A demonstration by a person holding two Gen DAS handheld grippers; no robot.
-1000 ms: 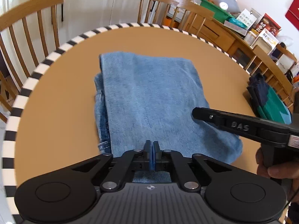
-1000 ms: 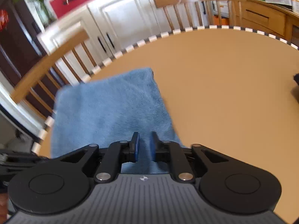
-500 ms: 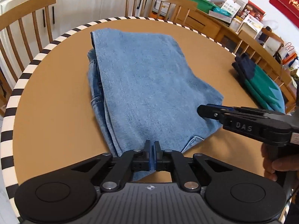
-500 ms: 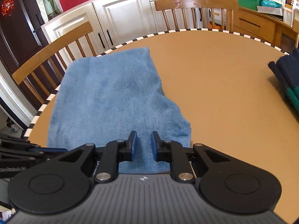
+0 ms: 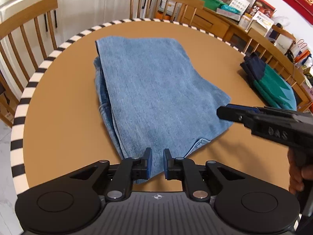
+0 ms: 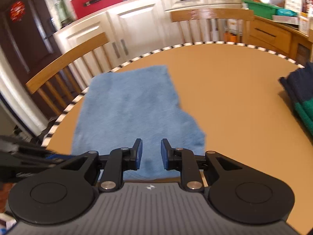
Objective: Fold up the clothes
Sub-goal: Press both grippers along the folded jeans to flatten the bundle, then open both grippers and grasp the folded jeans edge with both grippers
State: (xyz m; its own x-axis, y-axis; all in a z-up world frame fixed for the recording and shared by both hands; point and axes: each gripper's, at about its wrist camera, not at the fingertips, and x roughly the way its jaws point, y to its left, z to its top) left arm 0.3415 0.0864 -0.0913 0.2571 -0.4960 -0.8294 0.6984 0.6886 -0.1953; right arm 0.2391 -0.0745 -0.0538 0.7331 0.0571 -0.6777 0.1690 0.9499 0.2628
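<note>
Both tongs, left tongs (image 5: 156, 161) and right tongs (image 6: 151, 153), have drawn back and are opening, empty, off the folded blue denim garment (image 5: 154, 90) lying on the round tan table (image 5: 58, 121). Release fully, lift clear; avoid dragging the fold.

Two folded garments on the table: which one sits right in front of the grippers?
The light blue folded denim jeans, lying under both grippers' fingertips. The navy-and-green folded garment sits apart, off by the table's far right edge.
</note>
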